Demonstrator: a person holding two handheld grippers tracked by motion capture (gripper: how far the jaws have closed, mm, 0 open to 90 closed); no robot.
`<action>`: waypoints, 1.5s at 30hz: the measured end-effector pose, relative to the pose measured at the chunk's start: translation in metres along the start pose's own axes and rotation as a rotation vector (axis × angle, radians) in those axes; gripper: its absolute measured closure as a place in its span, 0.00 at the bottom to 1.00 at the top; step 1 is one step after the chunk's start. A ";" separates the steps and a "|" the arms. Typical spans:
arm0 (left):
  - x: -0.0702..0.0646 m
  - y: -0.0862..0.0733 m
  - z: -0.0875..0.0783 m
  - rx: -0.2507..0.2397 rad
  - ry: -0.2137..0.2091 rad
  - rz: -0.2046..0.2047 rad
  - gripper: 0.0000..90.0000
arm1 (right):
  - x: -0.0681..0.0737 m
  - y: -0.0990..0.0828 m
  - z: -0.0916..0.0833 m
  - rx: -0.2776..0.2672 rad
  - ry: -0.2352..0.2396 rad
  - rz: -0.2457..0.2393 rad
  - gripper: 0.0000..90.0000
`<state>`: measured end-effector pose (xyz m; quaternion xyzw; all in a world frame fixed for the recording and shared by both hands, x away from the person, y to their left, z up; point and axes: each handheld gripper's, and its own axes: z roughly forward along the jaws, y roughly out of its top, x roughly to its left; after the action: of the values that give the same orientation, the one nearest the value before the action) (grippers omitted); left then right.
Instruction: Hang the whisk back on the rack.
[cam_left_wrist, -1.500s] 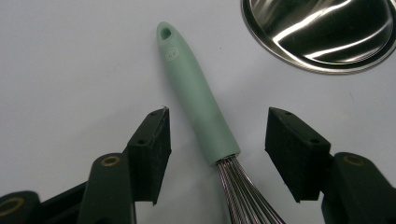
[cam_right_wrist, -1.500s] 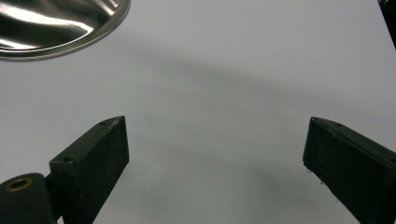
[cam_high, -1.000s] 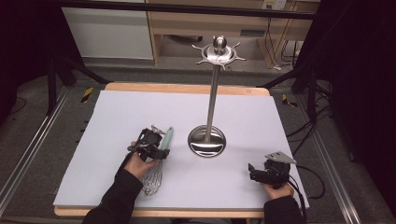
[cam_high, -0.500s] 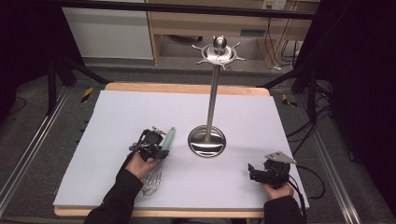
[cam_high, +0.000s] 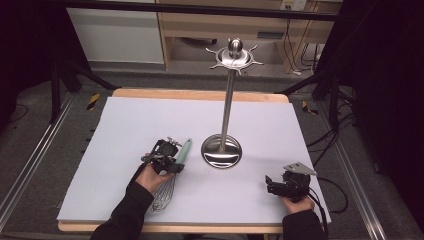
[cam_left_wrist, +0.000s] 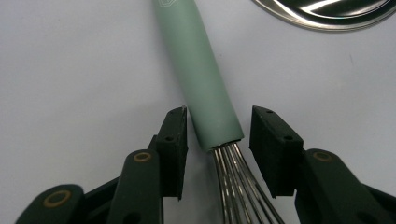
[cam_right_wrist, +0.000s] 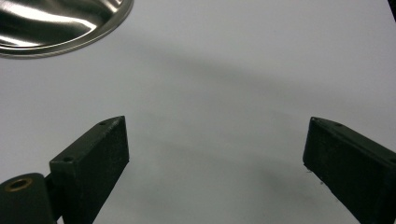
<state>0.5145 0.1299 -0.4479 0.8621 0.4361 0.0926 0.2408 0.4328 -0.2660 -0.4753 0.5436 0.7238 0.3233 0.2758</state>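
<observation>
Whisk (cam_high: 167, 180) flat on the white tabletop (cam_high: 125, 125), seen from the high view: mint-green handle aimed toward the round base of a tall steel utensil stand (cam_high: 222, 150), wire loops trailing back toward the near edge. Left gripper (cam_high: 167, 159) lowered over the handle's wire end, held in a dark-sleeved hand. Right gripper (cam_high: 274, 185) parked low near the right front corner, well apart from whisk and stand. Hooks at the top of the stand bare.

Left gripper view: black fingers (cam_left_wrist: 173, 140) apart, straddling the whisk (cam_left_wrist: 205, 88) just where the green handle meets the steel wires; one finger nearly touching the handle, a slim gap at the other. Not yet clamped. Rim of the stand's base (cam_left_wrist: 327, 14) gleaming at the upper right.

Right gripper view: fingers (cam_right_wrist: 93, 158) spread wide over bare white tabletop, holding nothing, the edge of the polished base (cam_right_wrist: 56, 23) at the upper left.

Judged from this: an early stage, approach made and squeeze pending. Grasp, lift and, likely, hanging the whisk on the stand all left to do.
</observation>
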 end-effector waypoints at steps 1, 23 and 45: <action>0.000 0.000 0.000 0.007 0.001 -0.004 0.62 | 0.000 0.000 0.000 0.001 0.001 0.000 0.08; 0.001 0.003 0.006 0.048 0.013 -0.056 0.74 | 0.000 0.000 0.001 0.004 0.006 0.007 0.08; -0.003 -0.021 -0.052 -0.227 -0.016 -0.033 0.76 | -0.002 0.000 -0.002 -0.008 0.003 0.015 0.08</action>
<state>0.4786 0.1559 -0.4135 0.8227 0.4352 0.1306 0.3418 0.4322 -0.2681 -0.4736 0.5476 0.7186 0.3292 0.2745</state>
